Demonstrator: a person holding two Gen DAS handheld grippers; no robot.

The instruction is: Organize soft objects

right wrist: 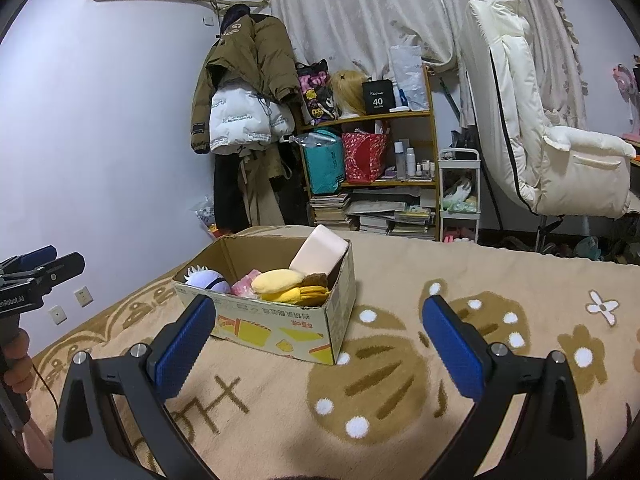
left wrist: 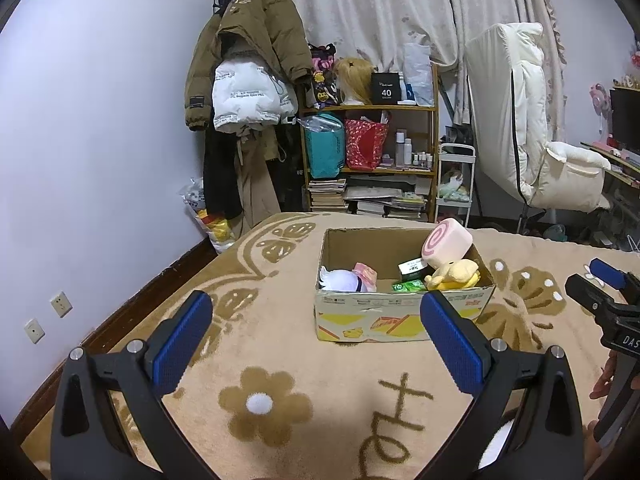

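Note:
An open cardboard box [left wrist: 400, 318] [right wrist: 280, 330] stands on the beige flowered blanket [left wrist: 280, 360]. Inside it lie a pink swirl cushion [left wrist: 446, 242] [right wrist: 322, 254], a yellow plush [left wrist: 456, 274] [right wrist: 280, 286], a white-purple plush [left wrist: 342, 280] [right wrist: 208, 280], a pink soft item [left wrist: 366, 272] [right wrist: 244, 286] and green packets [left wrist: 410, 280]. My left gripper [left wrist: 320, 344] is open and empty, hovering in front of the box. My right gripper [right wrist: 320, 348] is open and empty, just in front of the box's near corner. The right gripper also shows at the right edge of the left wrist view [left wrist: 608, 300], and the left gripper shows at the left edge of the right wrist view [right wrist: 36, 276].
A bookshelf [left wrist: 368, 160] with bags, bottles and books stands behind the bed. Coats [left wrist: 248, 80] hang at its left. A white padded chair [left wrist: 540, 132] is at the right, a small white cart [left wrist: 456, 184] beside the shelf. The wall [left wrist: 100, 120] runs along the left.

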